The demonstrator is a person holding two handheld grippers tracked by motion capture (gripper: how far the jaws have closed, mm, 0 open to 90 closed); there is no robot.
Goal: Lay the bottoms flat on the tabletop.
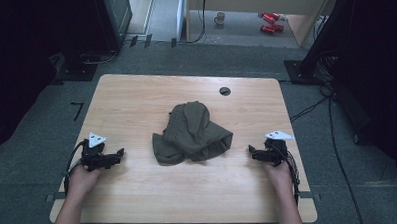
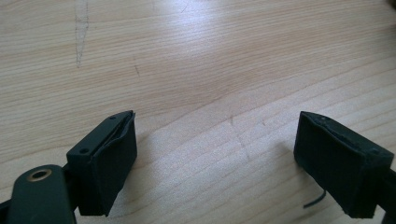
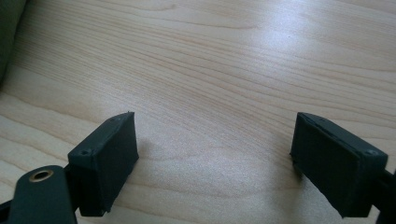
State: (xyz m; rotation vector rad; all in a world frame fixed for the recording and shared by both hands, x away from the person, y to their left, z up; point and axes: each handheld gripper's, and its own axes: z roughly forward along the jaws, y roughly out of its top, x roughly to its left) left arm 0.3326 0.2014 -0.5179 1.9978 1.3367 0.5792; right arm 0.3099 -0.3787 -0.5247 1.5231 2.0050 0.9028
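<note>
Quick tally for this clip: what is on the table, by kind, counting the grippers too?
Crumpled olive-green cloth: 1
Handheld grippers: 2, the left gripper and the right gripper, both with jaws wide apart and nothing between them
Total: 3, all on the wooden table

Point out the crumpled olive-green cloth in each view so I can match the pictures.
High view: the olive-green cloth lies bunched at the table's middle, between the left gripper and the right gripper, touching neither.
Left gripper view: the cloth is not in this picture; bare wood lies between the open jaws.
Right gripper view: a dark green strip at the upper left edge.
Shared landmark: the light wooden tabletop.
</note>
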